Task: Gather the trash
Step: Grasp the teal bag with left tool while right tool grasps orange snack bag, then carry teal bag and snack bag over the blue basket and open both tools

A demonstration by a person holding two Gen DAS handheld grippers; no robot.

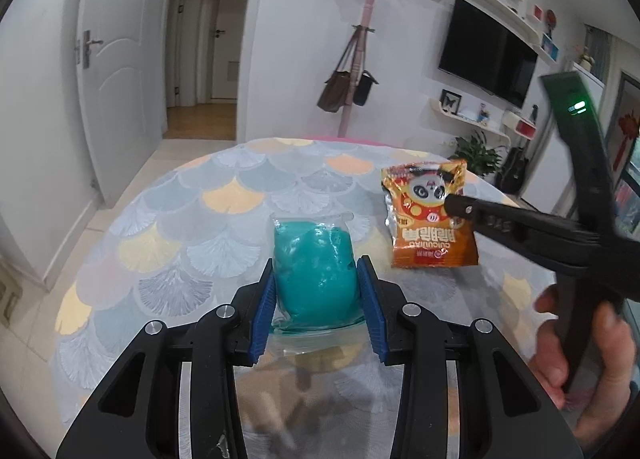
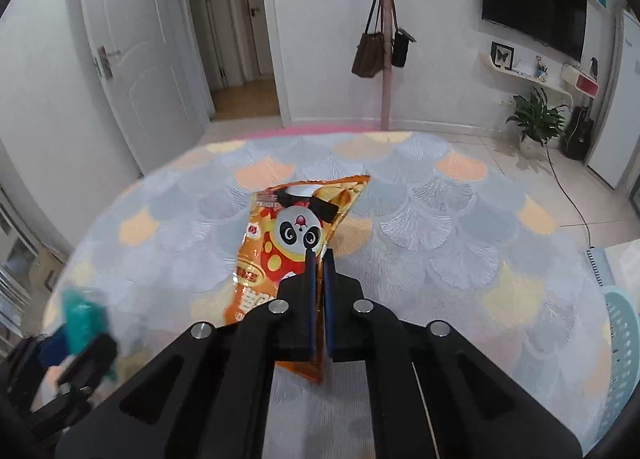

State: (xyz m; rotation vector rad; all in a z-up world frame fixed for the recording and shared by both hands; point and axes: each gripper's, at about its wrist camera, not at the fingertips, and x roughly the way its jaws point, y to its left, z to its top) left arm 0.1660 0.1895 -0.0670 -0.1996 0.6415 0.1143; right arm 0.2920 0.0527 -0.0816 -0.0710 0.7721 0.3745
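Note:
A clear plastic bag of teal stuff (image 1: 316, 271) sits between the blue pads of my left gripper (image 1: 318, 271), which is shut on it just above the round table (image 1: 180, 227). My right gripper (image 2: 318, 259) is shut on an orange snack packet with a panda on it (image 2: 288, 235) and holds it up off the table. In the left wrist view the right gripper (image 1: 456, 205) comes in from the right and pinches the packet (image 1: 430, 215). In the right wrist view the left gripper and the teal bag (image 2: 82, 315) are blurred at the lower left.
The table has a fan-pattern cloth in grey, orange and yellow. A light blue plastic basket (image 2: 622, 347) stands at the right table edge. A pink coat stand with bags (image 1: 360, 59), a TV (image 1: 488, 55), a pot plant (image 2: 534, 119) and a door (image 1: 116, 59) lie beyond.

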